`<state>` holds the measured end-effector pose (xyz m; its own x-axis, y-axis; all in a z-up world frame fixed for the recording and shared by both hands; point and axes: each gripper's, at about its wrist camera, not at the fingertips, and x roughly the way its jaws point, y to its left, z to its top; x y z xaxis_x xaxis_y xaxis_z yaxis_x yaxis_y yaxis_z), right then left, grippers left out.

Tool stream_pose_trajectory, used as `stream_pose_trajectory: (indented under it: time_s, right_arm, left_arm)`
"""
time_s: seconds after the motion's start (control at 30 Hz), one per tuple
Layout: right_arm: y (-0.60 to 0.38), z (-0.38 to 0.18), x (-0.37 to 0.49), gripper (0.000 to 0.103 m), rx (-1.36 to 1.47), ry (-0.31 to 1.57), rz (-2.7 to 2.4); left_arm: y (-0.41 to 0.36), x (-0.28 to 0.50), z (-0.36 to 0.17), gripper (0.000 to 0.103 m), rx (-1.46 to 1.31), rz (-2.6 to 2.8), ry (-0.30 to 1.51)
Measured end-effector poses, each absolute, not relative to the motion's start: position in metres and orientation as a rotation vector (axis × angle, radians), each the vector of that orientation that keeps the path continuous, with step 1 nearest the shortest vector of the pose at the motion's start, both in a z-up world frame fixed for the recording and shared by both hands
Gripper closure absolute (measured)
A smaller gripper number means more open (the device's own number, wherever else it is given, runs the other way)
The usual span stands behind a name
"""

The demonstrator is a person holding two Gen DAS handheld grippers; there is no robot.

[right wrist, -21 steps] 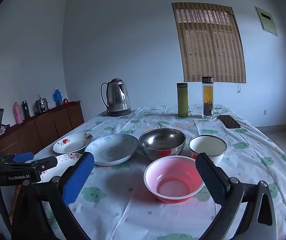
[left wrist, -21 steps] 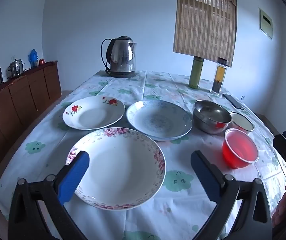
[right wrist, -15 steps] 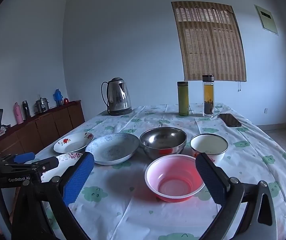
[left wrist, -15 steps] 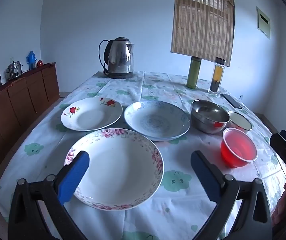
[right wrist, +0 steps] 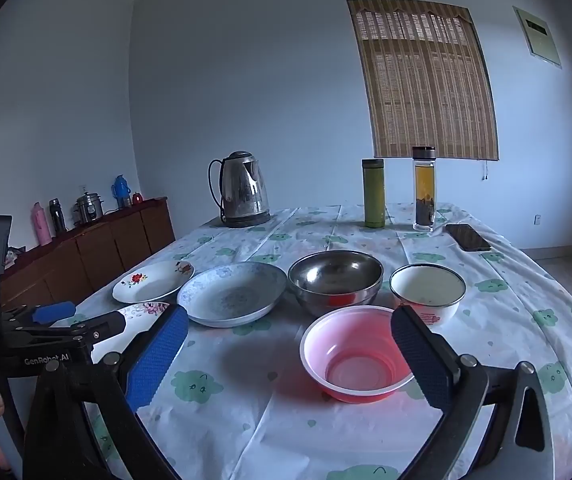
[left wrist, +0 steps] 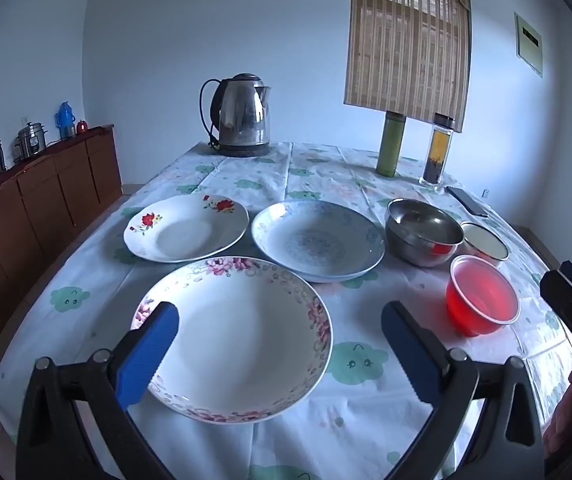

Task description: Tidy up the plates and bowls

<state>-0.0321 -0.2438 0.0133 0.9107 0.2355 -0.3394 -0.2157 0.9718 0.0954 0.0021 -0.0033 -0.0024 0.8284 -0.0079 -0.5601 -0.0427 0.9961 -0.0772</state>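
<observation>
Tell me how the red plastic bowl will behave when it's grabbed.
The red plastic bowl looks thin and translucent, so it is probably light and may flex under the jaws. Empty and sitting alone on the tablecloth, it would likely slide if nudged.

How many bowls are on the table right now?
3. Red plastic bowl nearest the right gripper, steel bowl behind it, white enamel bowl to the steel bowl's right. None looks hidden.

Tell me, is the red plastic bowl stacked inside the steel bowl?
No, the red plastic bowl stands alone on the tablecloth, in front of the steel bowl.
</observation>
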Motion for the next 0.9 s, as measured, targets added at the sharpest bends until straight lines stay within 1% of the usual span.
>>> stream_pose_trajectory:
  time_s: [0.9]
  right_arm:
    - [-0.2408, 0.009, -0.0305, 0.001, 0.055, 0.368, 0.241]
  left_arm:
    - [-0.0015, 0.0022, -0.002, 0.0, -0.089, 0.021, 0.59]
